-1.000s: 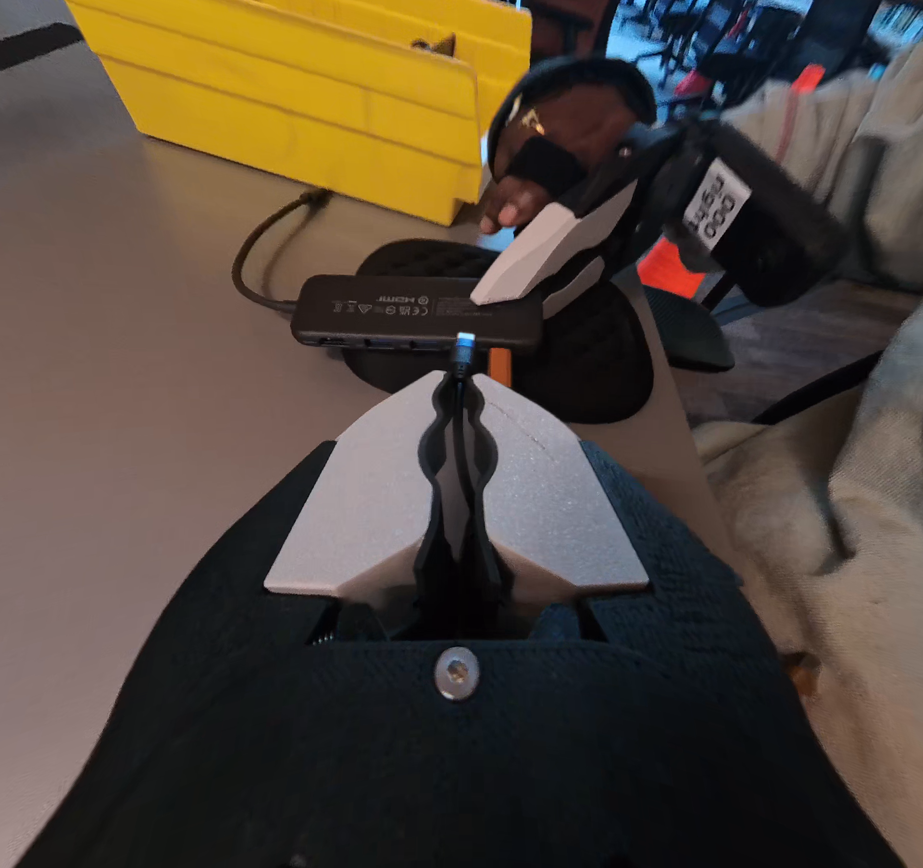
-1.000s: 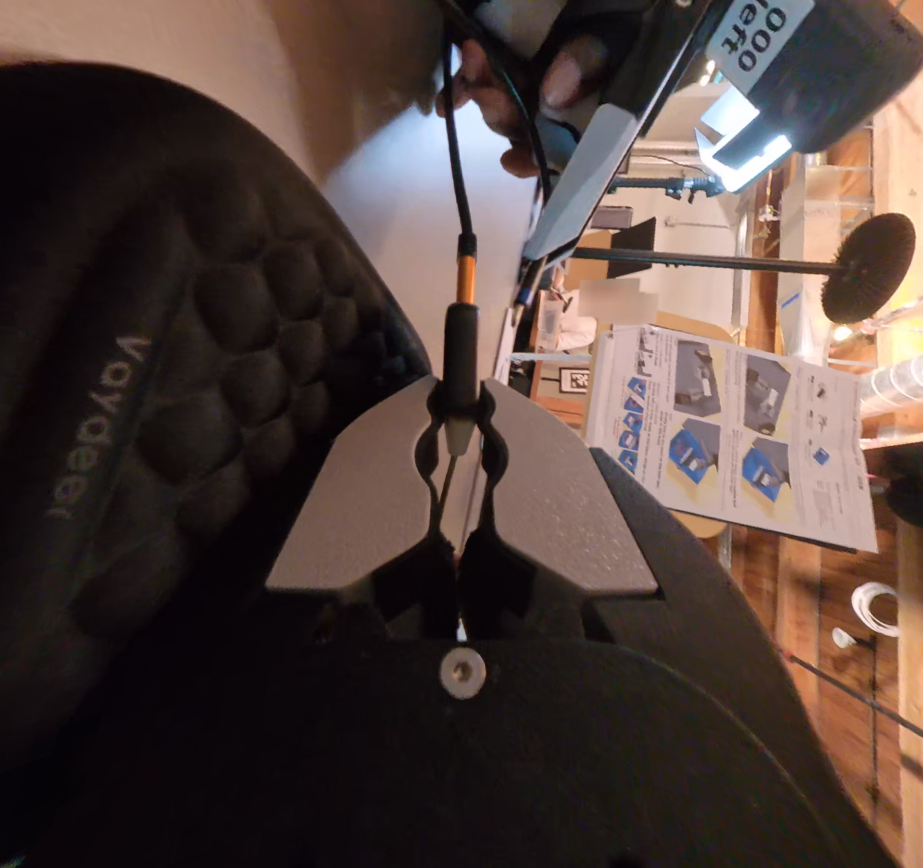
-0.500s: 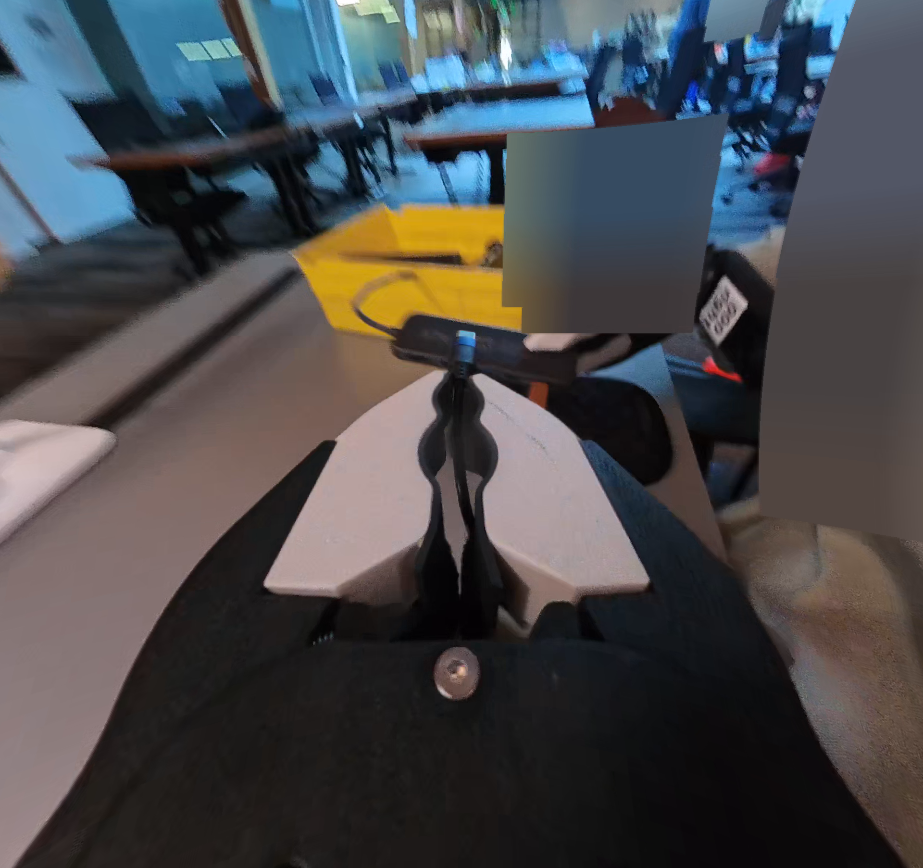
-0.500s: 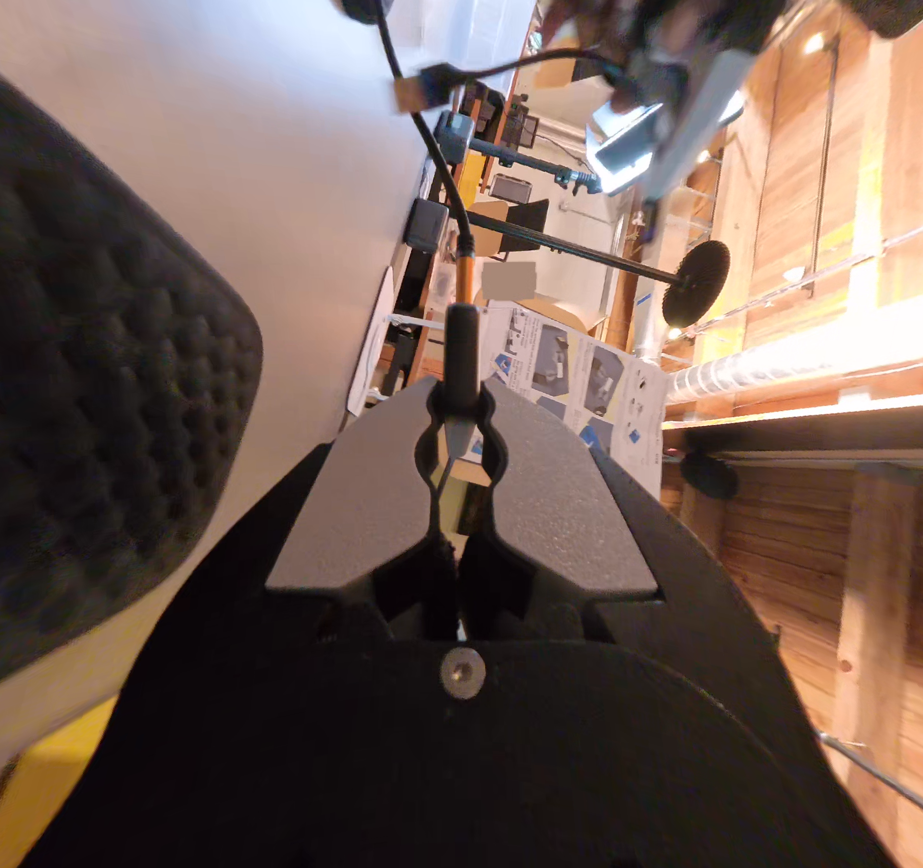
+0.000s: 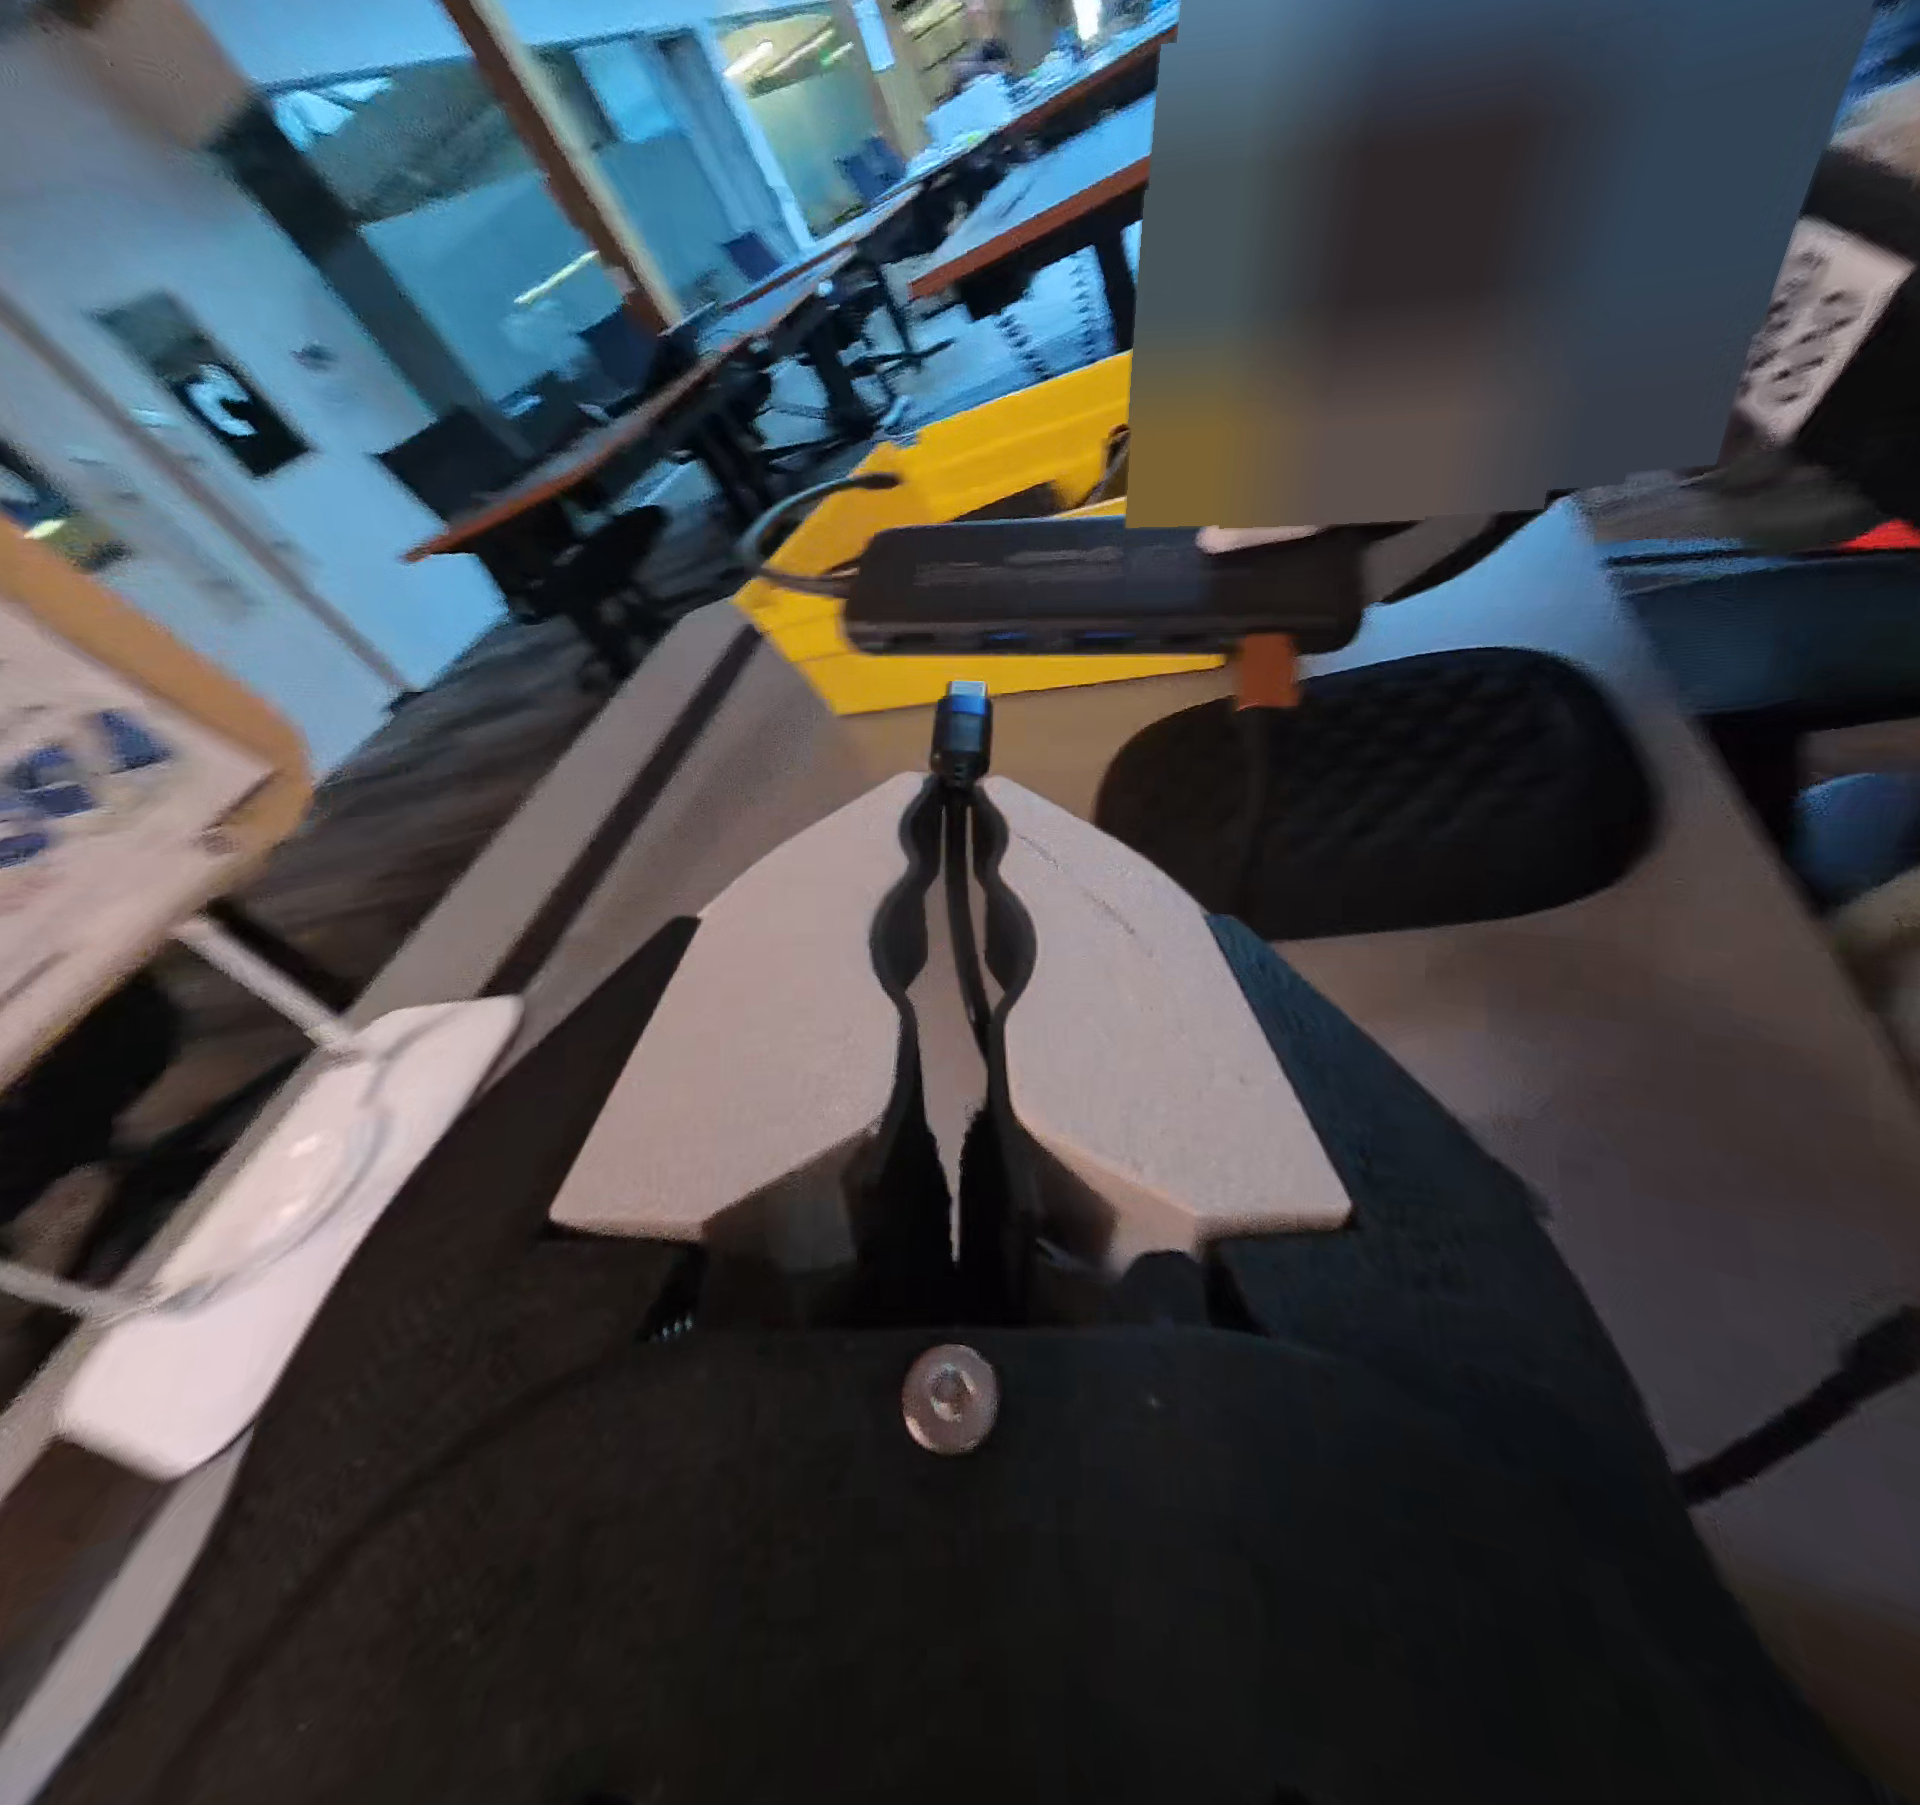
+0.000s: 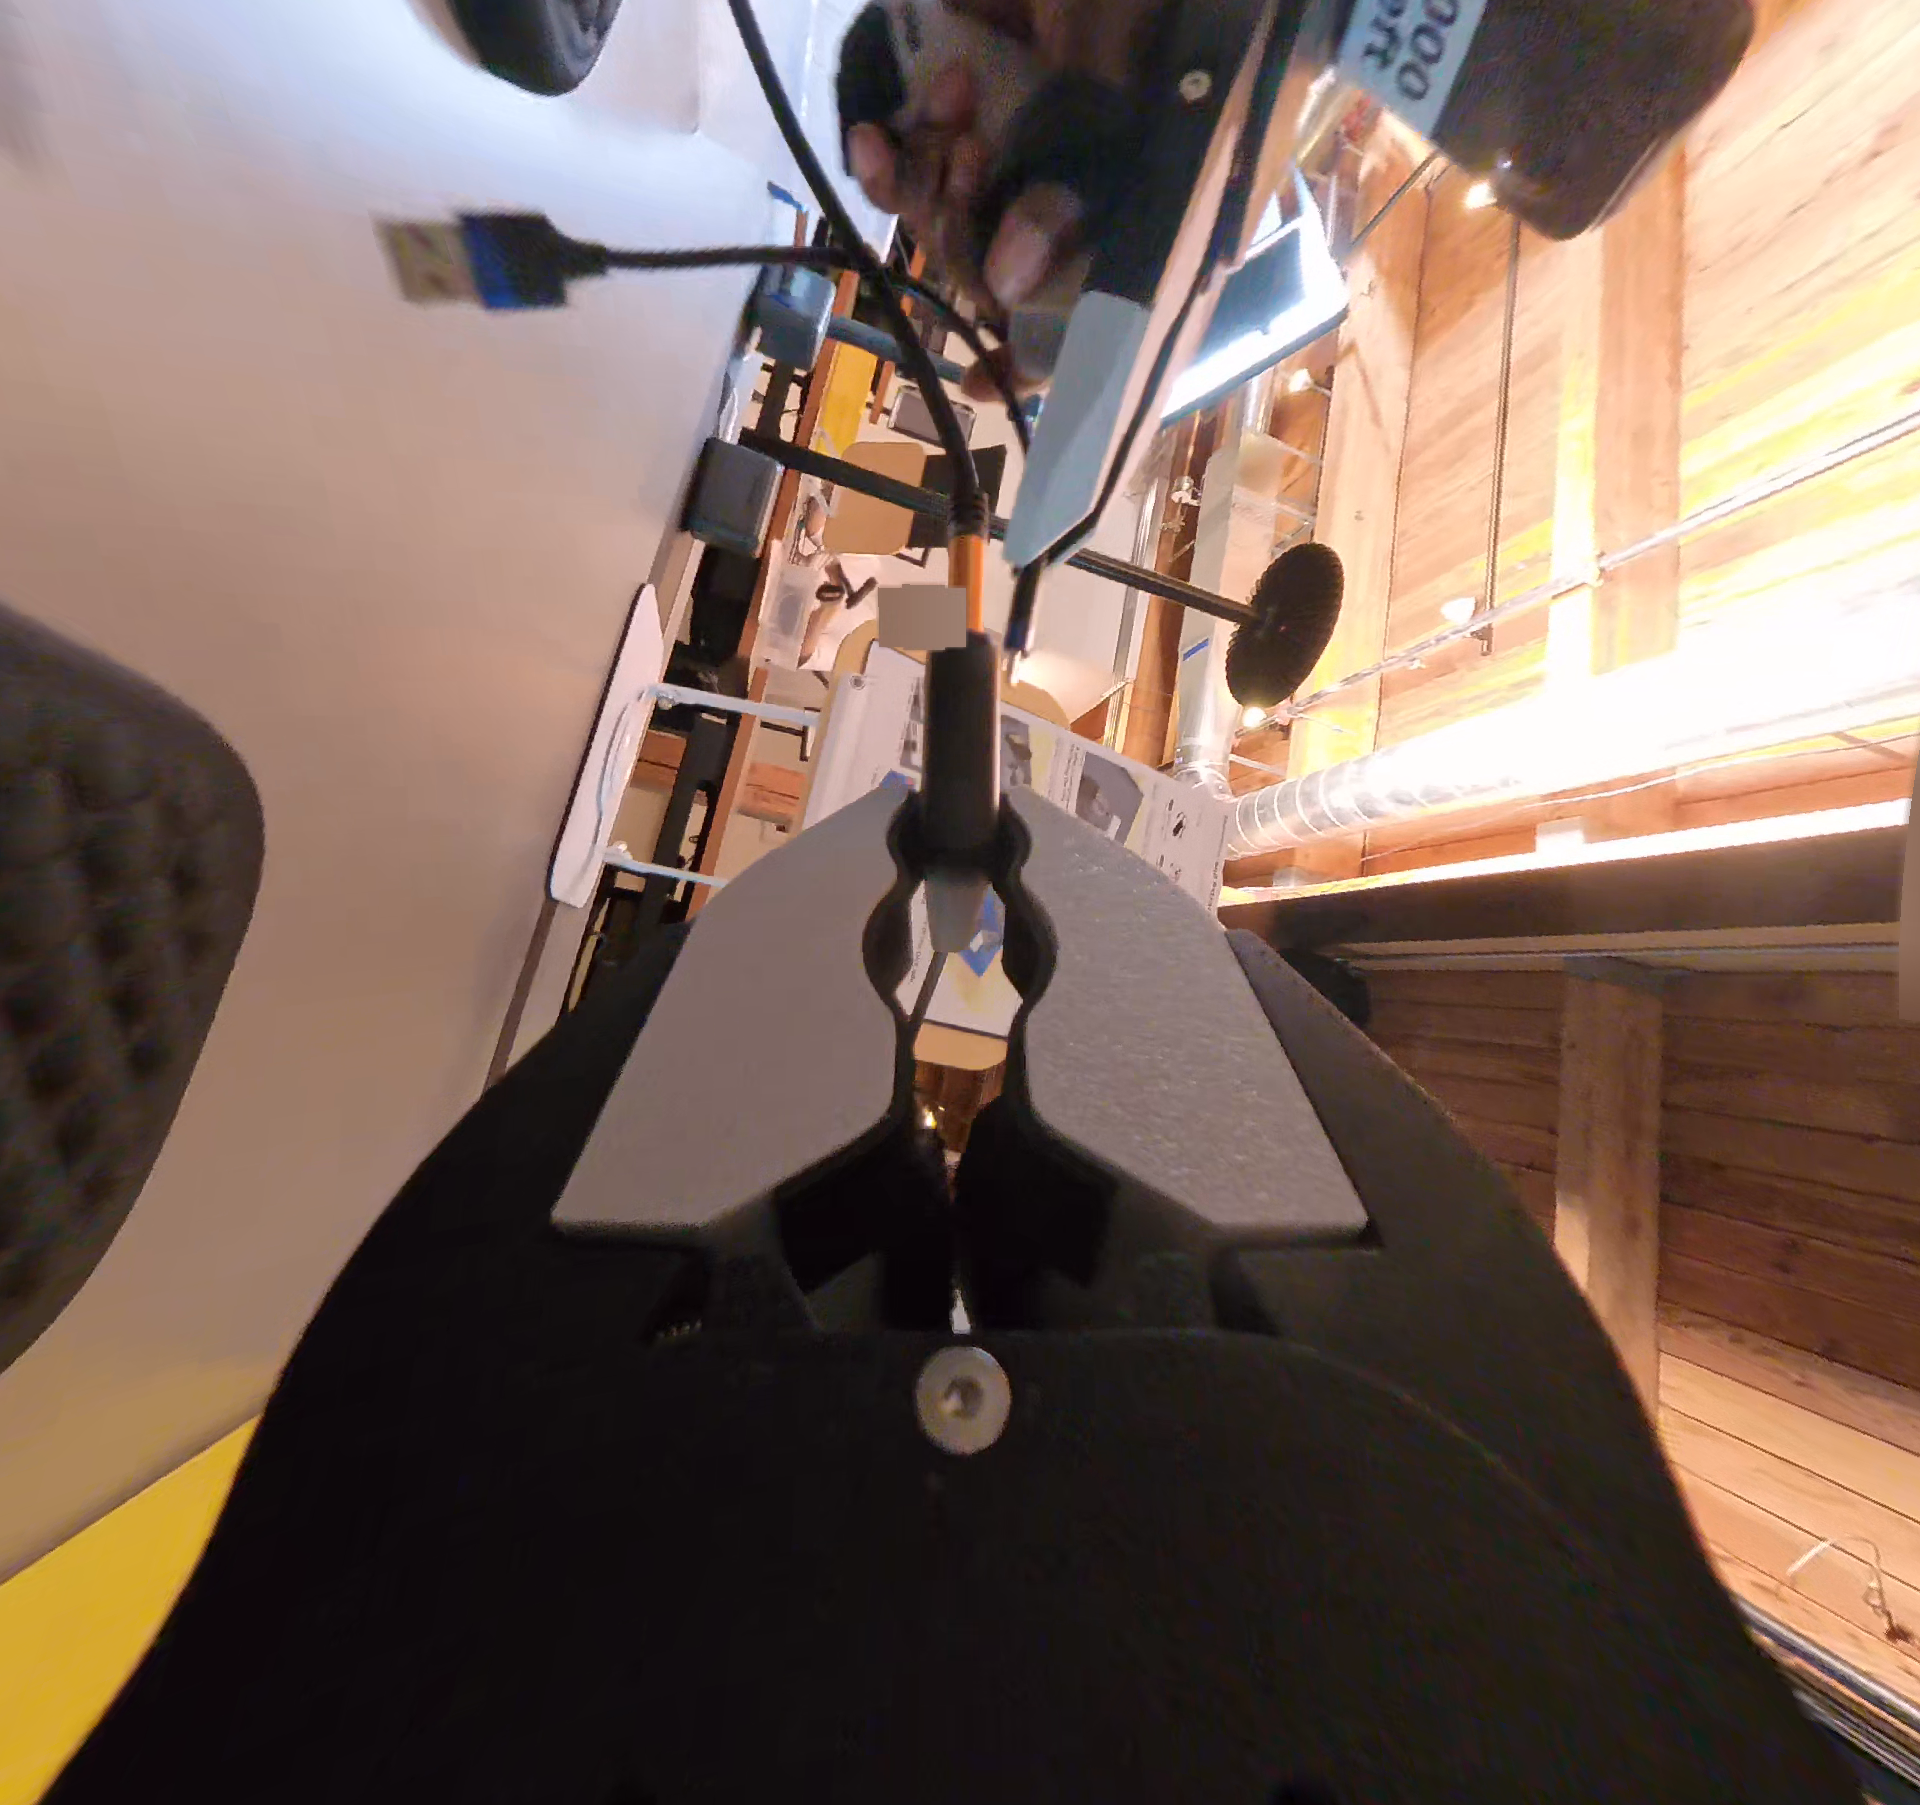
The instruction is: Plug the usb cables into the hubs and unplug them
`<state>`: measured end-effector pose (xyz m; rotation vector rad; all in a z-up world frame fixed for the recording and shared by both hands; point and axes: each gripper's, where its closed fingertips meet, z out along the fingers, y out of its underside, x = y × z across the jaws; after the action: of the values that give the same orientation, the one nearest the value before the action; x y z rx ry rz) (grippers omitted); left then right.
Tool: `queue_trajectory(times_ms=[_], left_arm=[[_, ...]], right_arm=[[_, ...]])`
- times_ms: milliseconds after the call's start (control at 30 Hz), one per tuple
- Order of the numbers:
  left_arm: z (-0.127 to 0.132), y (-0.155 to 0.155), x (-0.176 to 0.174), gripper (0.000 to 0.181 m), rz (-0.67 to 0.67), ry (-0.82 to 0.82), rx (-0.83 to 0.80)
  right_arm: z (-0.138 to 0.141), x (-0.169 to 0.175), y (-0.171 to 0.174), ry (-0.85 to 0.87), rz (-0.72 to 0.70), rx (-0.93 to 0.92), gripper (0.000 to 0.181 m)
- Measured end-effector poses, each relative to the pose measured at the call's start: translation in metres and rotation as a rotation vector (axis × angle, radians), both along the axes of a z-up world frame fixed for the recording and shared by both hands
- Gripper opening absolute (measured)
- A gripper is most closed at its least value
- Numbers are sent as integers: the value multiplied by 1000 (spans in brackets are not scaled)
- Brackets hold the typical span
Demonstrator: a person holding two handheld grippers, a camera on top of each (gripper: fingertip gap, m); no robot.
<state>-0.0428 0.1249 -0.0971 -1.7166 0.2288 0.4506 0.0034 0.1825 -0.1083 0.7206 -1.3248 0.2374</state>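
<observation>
We look across a smooth grey table (image 5: 1558, 1080) in an open office. In the left wrist view our left gripper (image 5: 954, 789), its two matte grey fingers nearly closed, pinches a thin black cable whose blue-collared metal plug (image 5: 962, 721) points at one slim black hub (image 5: 1091, 586). The hub is lifted before a yellow plastic bin (image 5: 997, 488); the plug is near it but apart. One black dimpled pad (image 5: 1403, 799) lies right of the plug.

In the right wrist view our right gripper (image 6: 961, 820) clamps the hub's end beside an orange-collared plug (image 6: 968, 560). One blue USB-A plug (image 6: 488, 261) dangles loose.
</observation>
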Motion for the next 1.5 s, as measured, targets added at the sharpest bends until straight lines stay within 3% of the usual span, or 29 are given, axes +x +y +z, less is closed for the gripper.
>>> queue_trajectory(times_ms=[167, 367, 700, 1233, 1500], left_arm=[[-6, 19, 28, 5, -106, -134, 11], [-11, 15, 37, 5, -142, -133, -36], [-5, 12, 44, 5, -216, -297, 12], [-2, 13, 44, 5, -191, -321, 35], [-6, 12, 45, 4, -166, -445, 49]], right_arm=[[9, 2, -5, -12, 22, -69, 12], [7, 4, -8, -23, 44, -69, 12], [15, 6, -10, 4, 45, -59, 12], [16, 8, -16, -40, 80, -72, 12], [14, 10, -17, -34, 70, -99, 12]])
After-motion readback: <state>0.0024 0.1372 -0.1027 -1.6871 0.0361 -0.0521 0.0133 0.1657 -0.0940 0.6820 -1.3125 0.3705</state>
